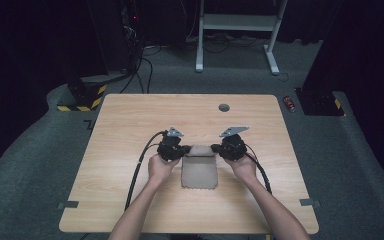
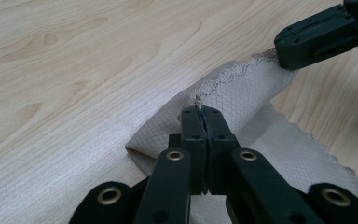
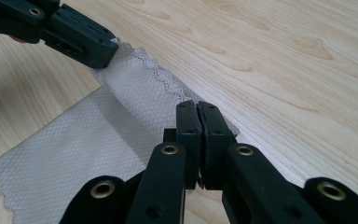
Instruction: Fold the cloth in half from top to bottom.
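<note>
floor: grey carpet | table: light wood | back: dark, white desk frame

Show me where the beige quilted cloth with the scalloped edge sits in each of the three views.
High view: beige quilted cloth at table centre, between the left gripper and right gripper.
Left gripper view: centre to lower right, far edge pinched in the shut jaws.
Right gripper view: lower left to centre, far edge pinched likewise.
Shared landmark: the scalloped stitched edge running between the two grippers.

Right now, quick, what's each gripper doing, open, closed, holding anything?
Left gripper: jaws closed on the far edge of the beige cloth.
Right gripper: jaws closed on the same edge at the other corner.
</note>
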Motion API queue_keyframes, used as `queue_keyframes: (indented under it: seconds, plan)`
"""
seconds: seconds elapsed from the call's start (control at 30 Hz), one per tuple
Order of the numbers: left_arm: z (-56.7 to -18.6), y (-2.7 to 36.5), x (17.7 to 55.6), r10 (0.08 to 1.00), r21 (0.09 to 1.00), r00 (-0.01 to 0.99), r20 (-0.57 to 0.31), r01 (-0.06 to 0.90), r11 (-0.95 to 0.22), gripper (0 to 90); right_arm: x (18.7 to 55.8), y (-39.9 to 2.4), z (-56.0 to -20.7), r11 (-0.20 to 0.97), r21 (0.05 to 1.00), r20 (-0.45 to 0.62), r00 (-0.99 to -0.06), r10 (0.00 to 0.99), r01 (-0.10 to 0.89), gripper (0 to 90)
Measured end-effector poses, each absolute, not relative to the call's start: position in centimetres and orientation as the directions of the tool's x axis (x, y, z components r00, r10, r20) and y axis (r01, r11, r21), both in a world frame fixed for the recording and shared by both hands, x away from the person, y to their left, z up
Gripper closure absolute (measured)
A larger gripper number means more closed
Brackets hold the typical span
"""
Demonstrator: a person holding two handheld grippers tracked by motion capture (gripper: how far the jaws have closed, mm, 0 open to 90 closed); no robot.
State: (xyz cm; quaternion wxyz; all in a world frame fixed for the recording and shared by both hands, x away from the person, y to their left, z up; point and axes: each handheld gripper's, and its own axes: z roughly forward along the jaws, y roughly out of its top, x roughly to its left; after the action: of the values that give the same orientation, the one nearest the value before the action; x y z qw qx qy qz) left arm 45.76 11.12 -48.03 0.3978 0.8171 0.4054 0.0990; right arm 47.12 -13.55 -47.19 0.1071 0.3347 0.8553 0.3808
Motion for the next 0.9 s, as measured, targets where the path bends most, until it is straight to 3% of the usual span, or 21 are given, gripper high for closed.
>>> queue_keyframes:
  seconds: [0.9]
  plan:
    - [-48.5, 11.3, 44.1, 0.72, 0.729, 0.678, -0.15, 0.567, -0.382, 88.7, 45.8, -13.4, -47.7, 0.519, 0.715, 0.051, -0.775, 0.63, 0.469, 87.8]
